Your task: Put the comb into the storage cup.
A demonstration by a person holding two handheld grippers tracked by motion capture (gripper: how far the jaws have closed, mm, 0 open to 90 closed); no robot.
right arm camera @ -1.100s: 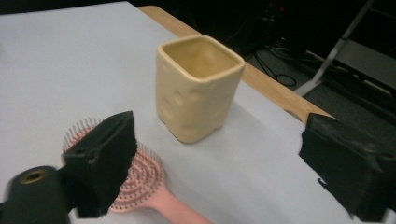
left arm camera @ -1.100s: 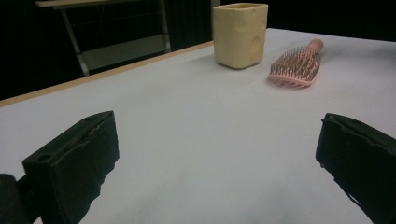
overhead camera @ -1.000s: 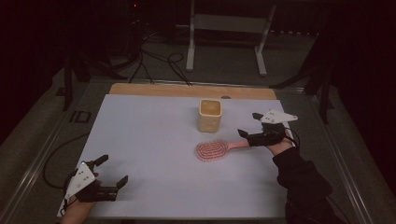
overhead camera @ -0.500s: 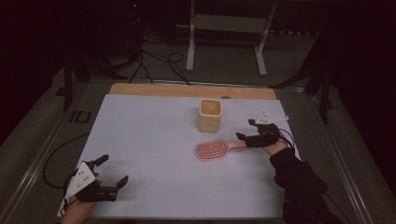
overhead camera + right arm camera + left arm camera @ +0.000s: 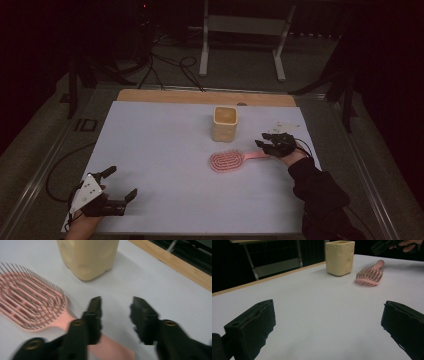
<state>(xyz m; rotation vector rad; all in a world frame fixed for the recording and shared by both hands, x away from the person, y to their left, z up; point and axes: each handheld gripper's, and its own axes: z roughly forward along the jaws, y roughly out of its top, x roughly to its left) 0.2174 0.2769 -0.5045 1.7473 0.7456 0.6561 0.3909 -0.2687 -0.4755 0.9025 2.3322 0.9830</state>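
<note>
Hairbrush (image 5: 30,307): pink plastic, smooth, slight sheen on handle; thin stiff bristles. Cup (image 5: 87,257): pale yellow, matt, dimpled walls, looks like plastic or ceramic, cannot tell which. Table (image 5: 160,150): matt white smooth sheet; bare light wood strip along far edge. Right tongs (image 5: 115,312): matt black, rough-edged pads.
</note>
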